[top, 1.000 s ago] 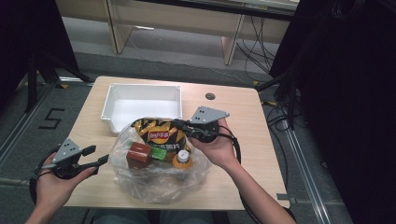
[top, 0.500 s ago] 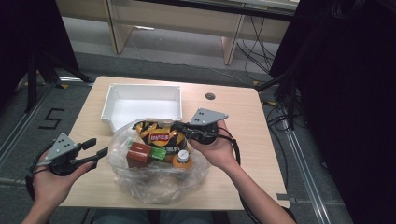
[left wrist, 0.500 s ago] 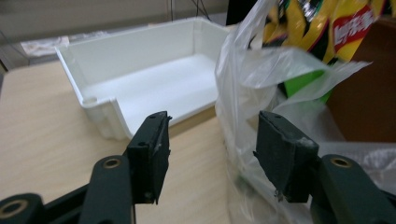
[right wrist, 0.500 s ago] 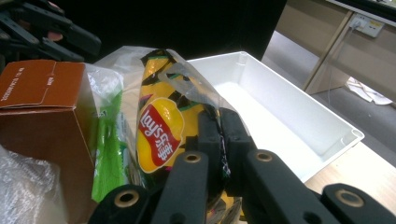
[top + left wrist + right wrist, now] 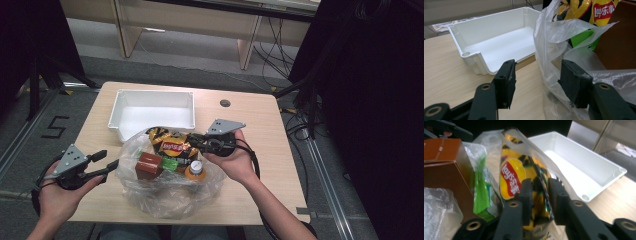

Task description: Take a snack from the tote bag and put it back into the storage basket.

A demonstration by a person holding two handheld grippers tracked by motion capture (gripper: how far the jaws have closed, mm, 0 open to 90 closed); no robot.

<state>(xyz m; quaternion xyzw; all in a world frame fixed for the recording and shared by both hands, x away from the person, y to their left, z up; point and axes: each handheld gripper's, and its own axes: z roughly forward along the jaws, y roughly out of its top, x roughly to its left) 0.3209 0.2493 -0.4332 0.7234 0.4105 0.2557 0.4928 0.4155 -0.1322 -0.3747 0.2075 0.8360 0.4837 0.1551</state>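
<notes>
Looking down from the high view, a pale wooden table (image 5: 260, 165) stands on a grey floor, with light wooden furniture legs beyond and black drapes at both sides. A white tray (image 5: 152, 111) sits at the far left of the table, and just in front of it lies a clear plastic bag (image 5: 167, 192) holding a yellow chip packet (image 5: 172, 144), a brown box (image 5: 148, 166), a green pack (image 5: 170, 164) and a small bottle (image 5: 195, 171). The right gripper (image 5: 196, 141) reaches into the bag's mouth at the packet; the left gripper (image 5: 107, 162) hovers at the bag's left edge.

From the left gripper view, the left gripper (image 5: 537, 80) has its jaws apart, with a fold of bag film between them and brushing the right-hand pad; they have just been closing a little.

From the right gripper view, the right gripper (image 5: 540, 195) straddles the packet's edge. Its jaws have just been opening, and they seem to lie loosely against the foil rather than pinching it, though the blur makes that hard to judge.
</notes>
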